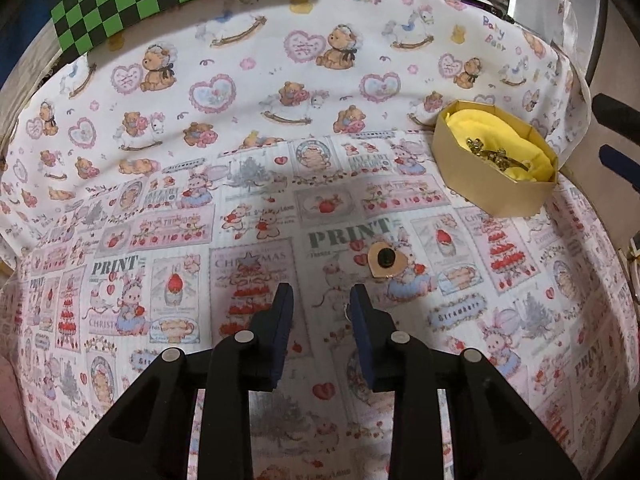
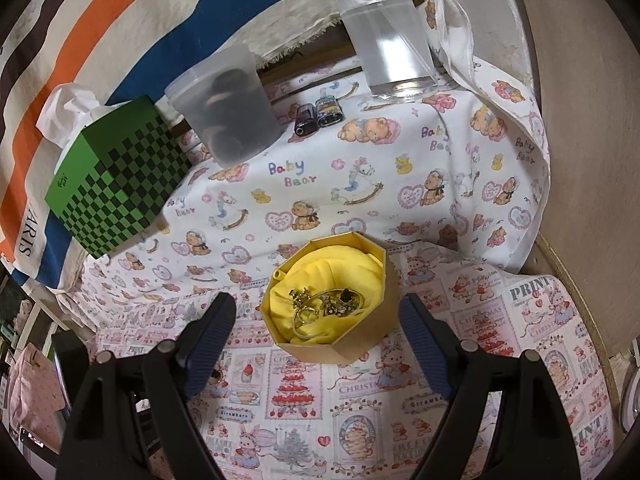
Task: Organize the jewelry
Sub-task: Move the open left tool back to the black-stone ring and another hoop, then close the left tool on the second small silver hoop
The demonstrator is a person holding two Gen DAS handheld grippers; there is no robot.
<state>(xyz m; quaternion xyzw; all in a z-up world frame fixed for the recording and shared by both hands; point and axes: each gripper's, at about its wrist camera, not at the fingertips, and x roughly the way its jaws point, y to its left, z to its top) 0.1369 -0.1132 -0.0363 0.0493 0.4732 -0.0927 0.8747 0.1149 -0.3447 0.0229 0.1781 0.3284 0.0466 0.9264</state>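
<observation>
Tabletop covered by two printed cloths: white baby-bear cloth (image 2: 352,168) at the back, pink-and-white strawberry and Christmas print cloth (image 1: 168,240) in front, overlapping it.

Item 1: gold octagonal cardboard box (image 2: 352,344), open-topped, lined with crumpled yellow fabric (image 2: 332,276). It stands where the two cloths meet. Inside lies a small heap of gold-toned jewelry (image 2: 328,304), rings and small pieces tangled together; single pieces cannot be told apart.

Item 2: flat copper-coloured heart-shaped piece with a dark stud at its centre (image 1: 387,261), lying loose on the strawberry cloth, well apart from the box.

Item 3: left gripper (image 1: 320,300), black frame with blue pads. Jaws narrowed to a small gap with nothing between them; bare cloth shows through. The heart piece lies just beyond and to the right of the tips, untouched.

Item 4: right gripper (image 2: 316,316), same make. Jaws spread wide, one on either side of the gold box as seen from its camera, neither pad touching it.

Background items on the bear cloth: green-and-black checkered box (image 2: 116,200); frosted plastic tub with dark contents (image 2: 228,116); clear plastic bottle (image 2: 384,40); two small dark cylindrical items (image 2: 318,118) lying side by side.
</observation>
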